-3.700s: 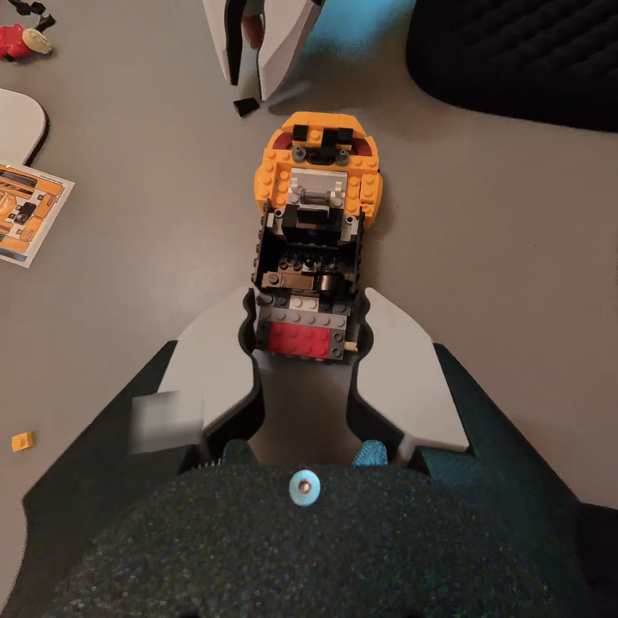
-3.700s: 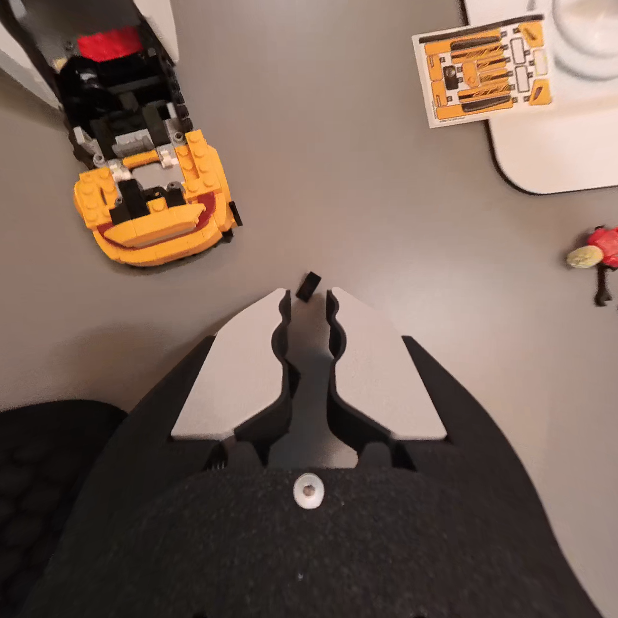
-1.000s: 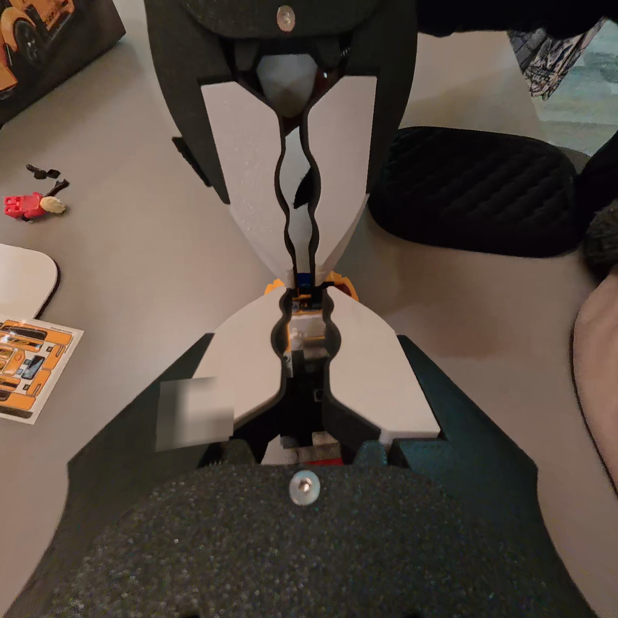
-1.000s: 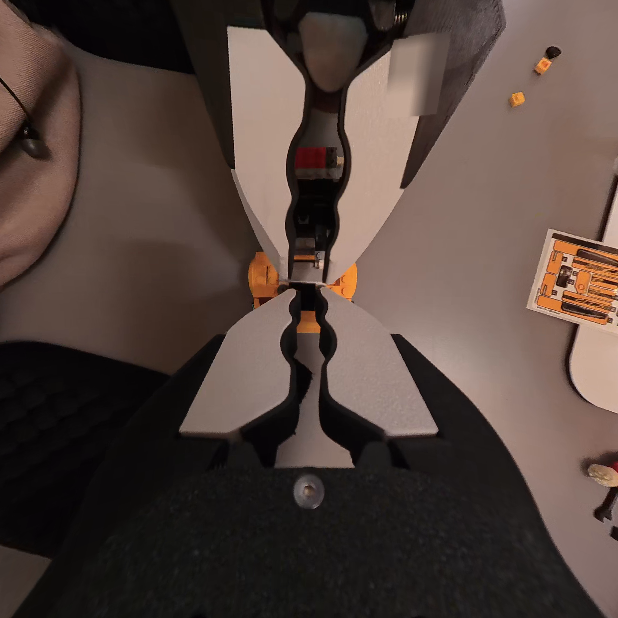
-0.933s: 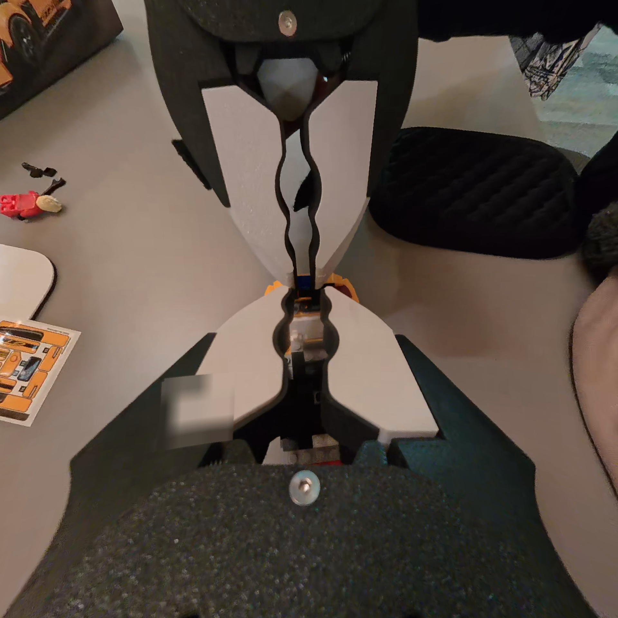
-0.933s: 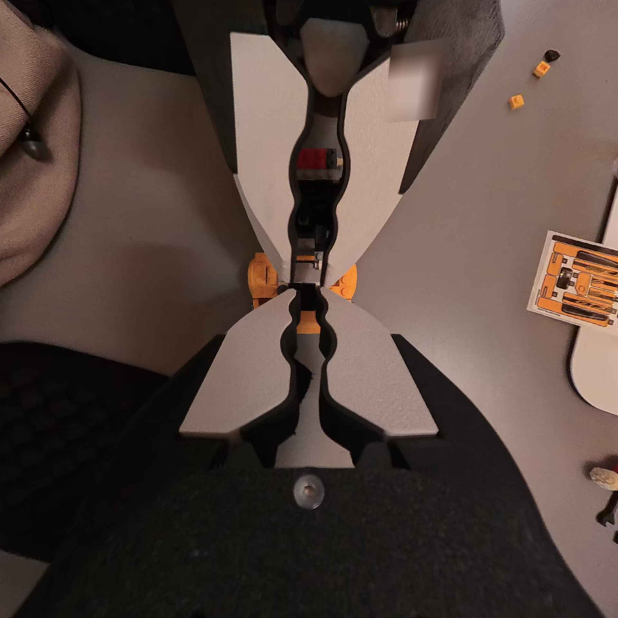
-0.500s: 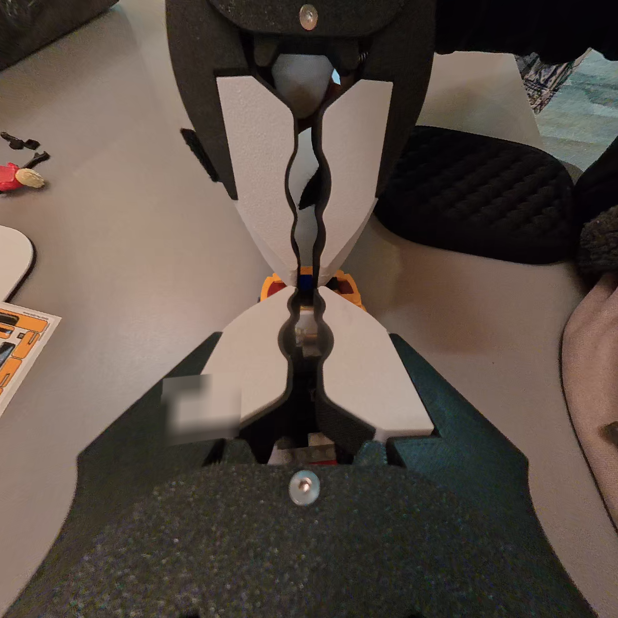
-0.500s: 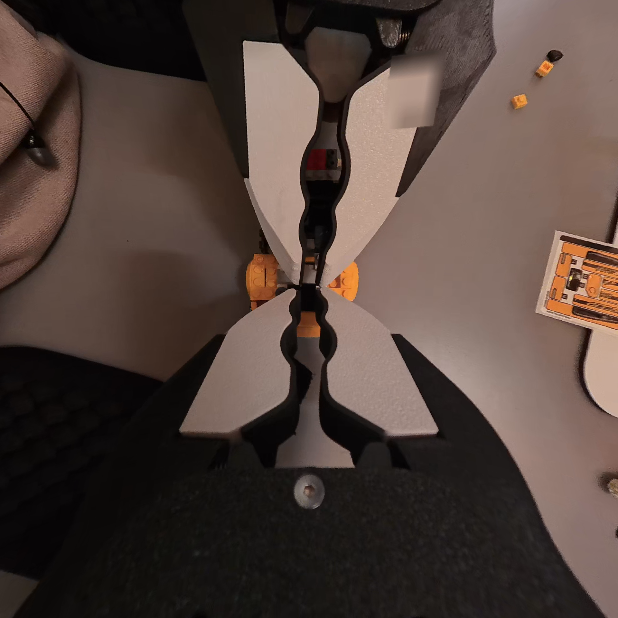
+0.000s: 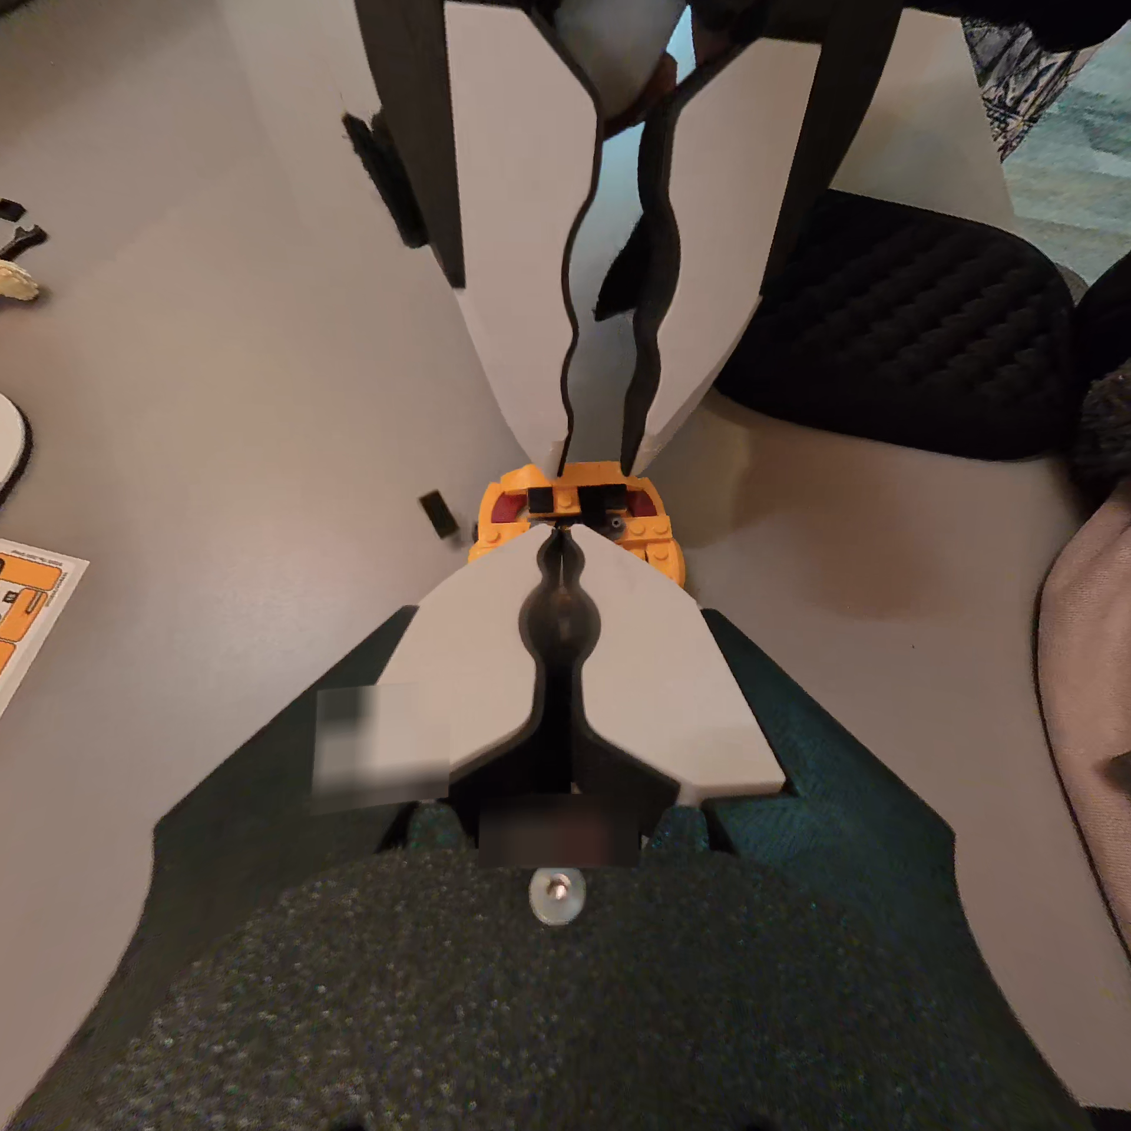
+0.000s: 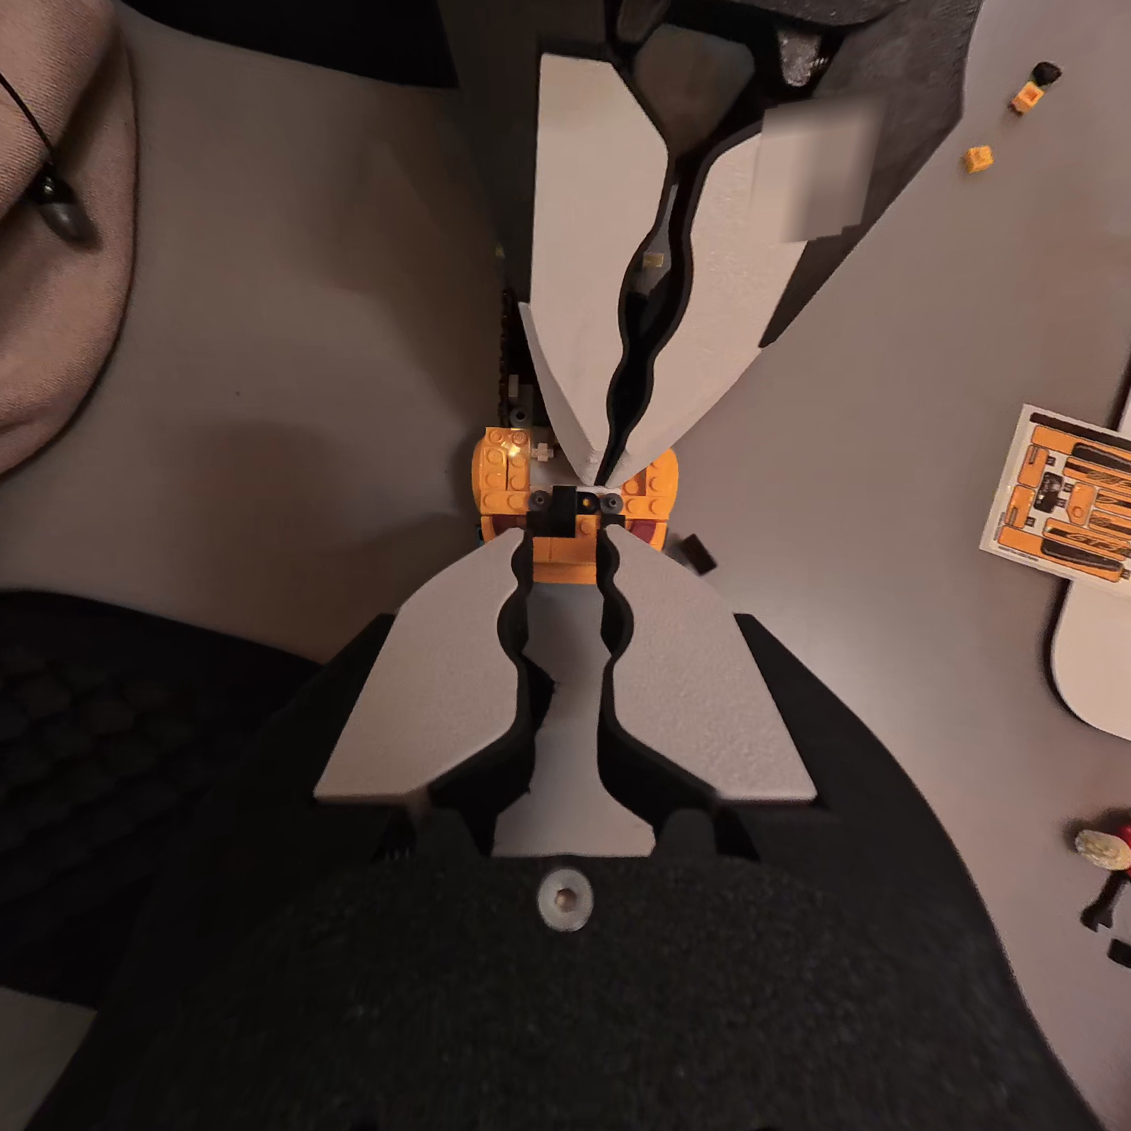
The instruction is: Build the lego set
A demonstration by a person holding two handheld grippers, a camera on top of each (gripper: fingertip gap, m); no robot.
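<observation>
Orange lego car (image 9: 575,520) between grippers

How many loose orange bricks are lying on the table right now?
2: the two loose orange bricks, one and another, sit far right of the left gripper. The grippers may hide more.

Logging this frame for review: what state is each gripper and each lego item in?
Car: partly built, studs up, on the table.
Left gripper: shut, tips over the car.
Right gripper: open, tips at the car's nose.
Black piece: loose, lying beside the car.
Sticker sheet: lying flat.
Minifigure: lying down.
Orange bits: loose, apart from the car.
</observation>
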